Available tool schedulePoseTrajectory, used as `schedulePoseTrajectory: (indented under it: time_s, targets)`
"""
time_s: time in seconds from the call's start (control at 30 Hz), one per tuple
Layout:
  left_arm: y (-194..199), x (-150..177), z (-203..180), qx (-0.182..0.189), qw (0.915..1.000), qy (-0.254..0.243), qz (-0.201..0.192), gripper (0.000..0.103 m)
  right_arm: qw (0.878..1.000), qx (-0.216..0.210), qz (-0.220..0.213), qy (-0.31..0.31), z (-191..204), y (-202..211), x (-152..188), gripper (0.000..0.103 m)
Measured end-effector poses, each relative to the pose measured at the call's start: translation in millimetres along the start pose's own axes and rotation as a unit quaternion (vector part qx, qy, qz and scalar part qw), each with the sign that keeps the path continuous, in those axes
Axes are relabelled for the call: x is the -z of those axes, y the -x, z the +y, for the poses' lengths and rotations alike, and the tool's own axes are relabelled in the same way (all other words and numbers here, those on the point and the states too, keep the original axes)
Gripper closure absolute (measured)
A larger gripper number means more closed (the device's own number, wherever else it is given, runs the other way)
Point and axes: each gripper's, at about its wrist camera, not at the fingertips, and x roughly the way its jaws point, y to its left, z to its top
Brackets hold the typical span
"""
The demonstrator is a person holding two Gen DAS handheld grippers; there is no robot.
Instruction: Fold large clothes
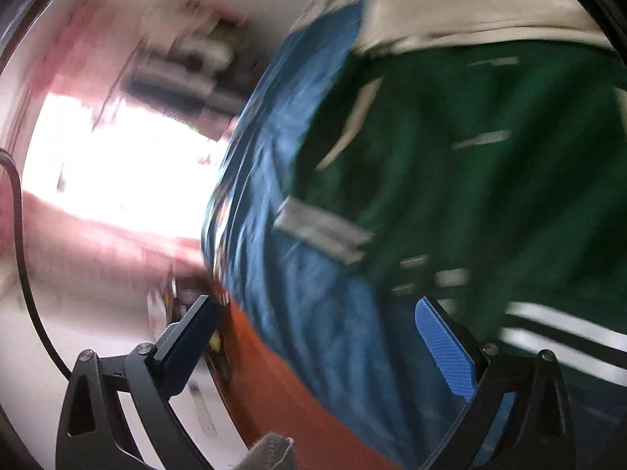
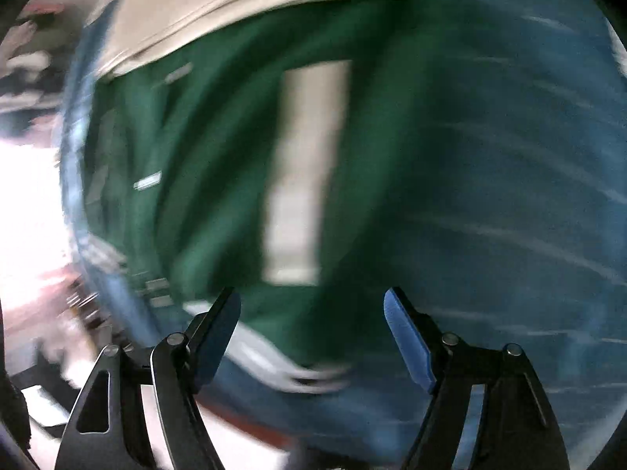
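- Two grippers show, one per wrist view, both with jaws spread wide and nothing between the blue pads.
- Left gripper (image 1: 313, 337) fills the bottom of the left wrist view; its right pad (image 1: 444, 346) sits in front of the blue bed cover (image 1: 313, 293), contact unclear in the blur.
- Right gripper (image 2: 311, 329) stands at the bottom of the right wrist view, its fingers framing the lower hem of the green jacket (image 2: 219, 180).
- Green jacket (image 1: 470, 156) lies spread on the cover, filling the centre and right of the left view; white-striped ribbing (image 1: 568, 337) runs at lower right.
- A broad white stripe (image 2: 301, 172) runs up the middle of the right view.
- Bare cover lies open to the right of the jacket (image 2: 509, 196) in the right view.
- Cover's edge runs diagonally through the left view, an orange-red band (image 1: 274, 384) below it, then pale floor.
- Cream cloth (image 1: 470, 11) lies across the jacket's far end at the top of both views (image 2: 254, 4).
- Bright window glare (image 1: 117, 164) fills the far left; everything is motion-blurred.
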Motion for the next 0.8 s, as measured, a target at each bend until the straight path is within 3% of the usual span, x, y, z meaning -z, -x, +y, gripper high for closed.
schedulePoseTrajectory:
  time_s: [0.07,0.17,0.23,0.33,0.4,0.5,0.7,0.73,0.77,0.8]
  targets:
    - [32.0,1.5,-35.0,0.009,0.9987,-0.044,-0.022,0.000,0.999,0.042,-0.008,-0.021,-46.0,6.4,-1.4,0.026]
    - [76.1,9.0,-85.3,0.035,0.9940,-0.097,-0.037,0.000,0.996,0.072,-0.007,-0.056,-100.3,17.1,-0.3,0.026]
    - [100.1,17.6,-117.9,0.032,0.9894,-0.130,-0.055,0.000,0.994,0.088,-0.008,-0.066,-120.6,19.8,4.4,0.024]
    - [118.0,27.8,-167.7,0.009,0.9801,-0.178,-0.087,0.000,0.992,0.101,-0.009,-0.078,-140.5,23.5,8.0,0.015]
    - [116.0,30.3,-198.5,-0.012,0.9728,-0.207,-0.104,0.000,0.991,0.099,-0.012,-0.086,-147.4,27.4,8.6,0.014]
    - [91.1,21.0,-223.4,-0.039,0.9686,-0.225,-0.098,0.000,0.991,0.085,-0.014,-0.101,-161.8,34.9,5.9,0.014]
    - [51.0,-30.8,-208.9,-0.038,0.9828,-0.171,-0.059,0.000,0.992,0.054,-0.014,-0.112,-191.4,51.2,-14.9,0.014]
    - [52.4,-34.6,-205.3,-0.040,0.9845,-0.161,-0.059,0.009,0.993,0.039,-0.013,-0.114,-192.1,51.8,-25.5,0.014]
    - [50.7,-40.0,-197.5,-0.034,0.9871,-0.146,-0.057,0.036,0.993,0.024,-0.014,-0.115,-190.2,51.1,-34.2,0.014]
    - [49.1,-47.8,-185.6,-0.004,0.9913,-0.123,-0.046,0.053,0.993,0.002,-0.018,-0.115,-187.3,50.9,-45.7,0.014]
